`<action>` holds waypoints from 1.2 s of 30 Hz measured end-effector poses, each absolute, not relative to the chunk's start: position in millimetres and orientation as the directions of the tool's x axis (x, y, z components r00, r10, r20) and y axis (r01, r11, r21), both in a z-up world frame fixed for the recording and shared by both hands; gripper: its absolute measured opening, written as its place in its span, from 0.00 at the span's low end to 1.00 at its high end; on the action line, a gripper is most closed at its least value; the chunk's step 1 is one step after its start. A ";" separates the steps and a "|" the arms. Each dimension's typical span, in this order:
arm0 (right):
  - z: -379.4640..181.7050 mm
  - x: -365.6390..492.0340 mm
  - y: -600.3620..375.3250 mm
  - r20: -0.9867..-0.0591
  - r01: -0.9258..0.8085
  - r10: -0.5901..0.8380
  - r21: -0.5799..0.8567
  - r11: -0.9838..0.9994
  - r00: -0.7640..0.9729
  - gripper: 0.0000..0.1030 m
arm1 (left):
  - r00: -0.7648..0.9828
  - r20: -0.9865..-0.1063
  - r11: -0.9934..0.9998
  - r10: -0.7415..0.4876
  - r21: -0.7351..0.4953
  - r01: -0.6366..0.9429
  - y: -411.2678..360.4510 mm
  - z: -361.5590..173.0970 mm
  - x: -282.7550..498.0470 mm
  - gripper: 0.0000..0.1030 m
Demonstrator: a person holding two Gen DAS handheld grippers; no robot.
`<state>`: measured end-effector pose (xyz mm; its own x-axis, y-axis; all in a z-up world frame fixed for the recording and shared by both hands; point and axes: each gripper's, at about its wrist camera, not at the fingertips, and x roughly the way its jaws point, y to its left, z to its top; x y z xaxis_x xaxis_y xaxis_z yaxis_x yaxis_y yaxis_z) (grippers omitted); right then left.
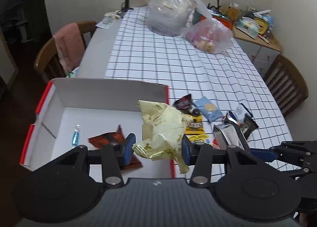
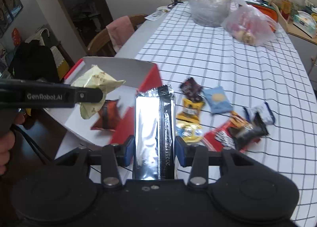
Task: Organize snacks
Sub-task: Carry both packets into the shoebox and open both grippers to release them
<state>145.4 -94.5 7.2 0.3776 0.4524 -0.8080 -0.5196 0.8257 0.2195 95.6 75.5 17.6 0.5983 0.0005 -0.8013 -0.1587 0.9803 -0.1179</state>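
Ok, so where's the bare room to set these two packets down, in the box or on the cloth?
The box floor is mostly bare between the blue candy and the far wall; only the red-brown packet crowds its near side. The checked cloth is open between the snack pile and the two plastic bags. Right of the box is crowded.

Box (image 1: 111, 90): near left on the table (image 1: 198, 64); holds two wrappers (image 1: 111, 137).
Crumpled packet (image 1: 162, 127): in the left gripper (image 1: 157, 148), above the box's right wall.
Foil pouch (image 2: 154, 127): upright in the right gripper (image 2: 154, 149), right of the box.
Loose snacks (image 2: 216, 100): on the table, right of the pouch.
Plastic bags (image 1: 168, 12): far end, side by side.
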 end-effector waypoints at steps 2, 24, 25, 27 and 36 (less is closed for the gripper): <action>8.0 146.2 -80.1 -0.807 -0.534 0.456 0.213 0.818 0.376 0.40 | 0.596 -0.802 0.977 0.017 -0.112 -0.180 88.4 16.0 92.3 0.45; -36.7 177.8 55.4 -0.853 -0.608 0.375 0.089 0.789 0.362 0.39 | 0.460 -0.869 0.939 0.182 0.014 -0.344 201.2 -39.3 102.8 0.45; -40.3 177.8 59.2 -0.856 -0.611 0.373 0.087 0.787 0.358 0.39 | 0.453 -0.872 0.938 0.184 0.019 -0.345 203.0 -42.8 103.8 0.45; -47.6 177.5 65.7 -0.862 -0.615 0.360 0.074 0.785 0.356 0.39 | 0.441 -0.878 0.939 0.186 0.027 -0.342 204.2 -49.2 105.5 0.45; -73.7 177.3 76.0 -0.887 -0.611 0.321 0.057 0.789 0.331 0.38 | 0.383 -0.906 0.948 0.182 0.058 -0.314 200.4 -79.7 116.6 0.45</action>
